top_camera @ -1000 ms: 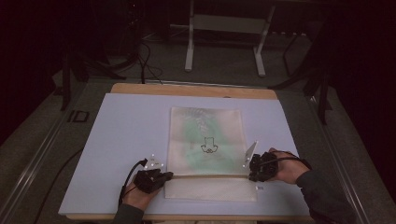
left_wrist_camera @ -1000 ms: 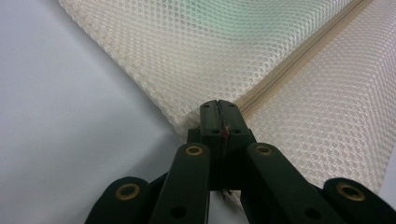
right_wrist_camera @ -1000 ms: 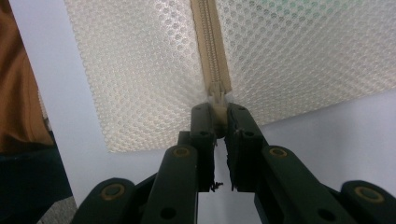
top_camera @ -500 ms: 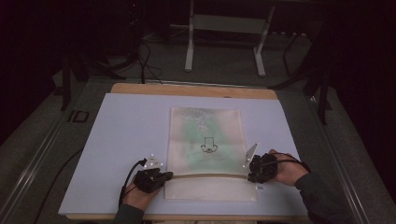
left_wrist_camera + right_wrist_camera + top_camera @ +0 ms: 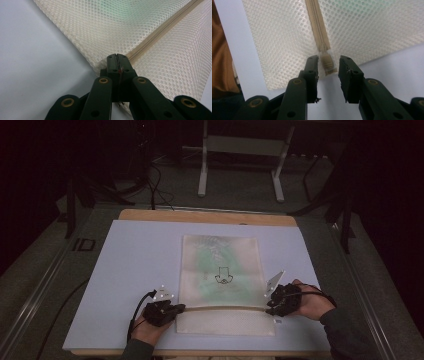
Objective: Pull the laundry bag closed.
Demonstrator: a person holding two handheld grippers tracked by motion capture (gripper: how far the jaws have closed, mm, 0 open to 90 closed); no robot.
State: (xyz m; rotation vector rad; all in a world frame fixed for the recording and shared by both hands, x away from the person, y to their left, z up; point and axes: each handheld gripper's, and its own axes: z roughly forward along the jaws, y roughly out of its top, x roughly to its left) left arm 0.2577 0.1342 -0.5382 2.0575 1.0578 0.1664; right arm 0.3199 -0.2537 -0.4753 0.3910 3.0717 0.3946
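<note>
A cream mesh zip bag point(image 5: 220, 270) with something green inside lies flat on the pale table mat point(image 5: 135, 255). Its zipper point(image 5: 225, 308) runs across near the front. My left gripper point(image 5: 172, 309) is shut on the bag's left edge at the zipper's end point(image 5: 117, 58). At the bag's right edge, my right gripper point(image 5: 270, 306) has just been opening. Its jaws stand apart on either side of the zipper pull point(image 5: 327, 63), and the pads do not press on it.
A wooden table edge point(image 5: 205, 216) runs along the far side of the mat. Beyond it a white metal stand point(image 5: 240, 155) and cables point(image 5: 155, 175) rest on the dark floor. My forearms come in at the bottom edge.
The right gripper's jaws have parted off the zipper pull. Both hands have stayed where they were, and the bag has not shifted.
</note>
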